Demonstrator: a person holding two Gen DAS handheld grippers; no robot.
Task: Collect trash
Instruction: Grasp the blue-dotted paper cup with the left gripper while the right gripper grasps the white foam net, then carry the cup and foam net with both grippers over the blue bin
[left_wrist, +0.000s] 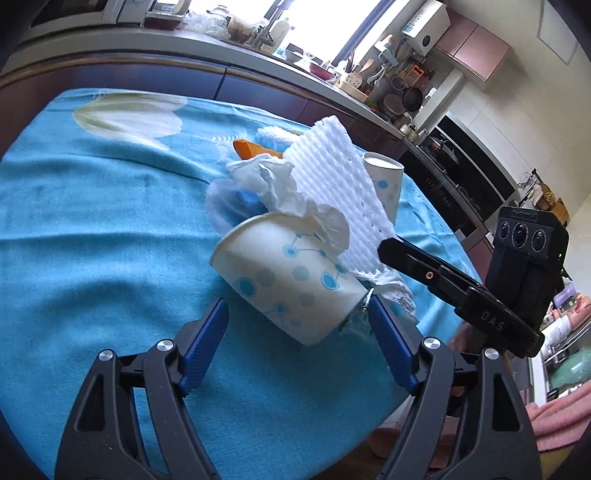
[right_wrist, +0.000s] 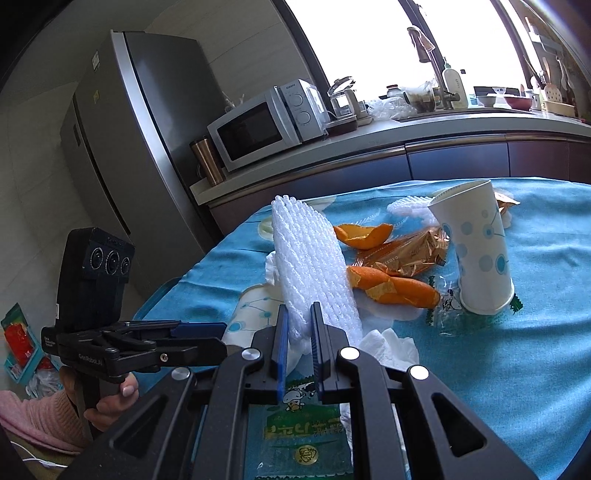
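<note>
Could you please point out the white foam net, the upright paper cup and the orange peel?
white foam net (right_wrist: 314, 266), right wrist view, middle of its ribbed face.
upright paper cup (right_wrist: 480, 251), right wrist view, its side wall.
orange peel (right_wrist: 399, 290), right wrist view, outer skin.

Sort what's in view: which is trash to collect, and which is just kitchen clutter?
Trash: foam net in the right gripper, tipped paper cup between the left gripper fingers, orange peels, snack wrapper, tissue.

Not the job: microwave, fridge, blue tablecloth.

Bright window (right_wrist: 369, 48) seen above long counter (right_wrist: 424, 129). Microwave (right_wrist: 266, 125) set beside steel fridge (right_wrist: 122, 122). Dark cabinet fronts (left_wrist: 147, 79) seen below. Table covered by blue cloth (left_wrist: 92, 221).
</note>
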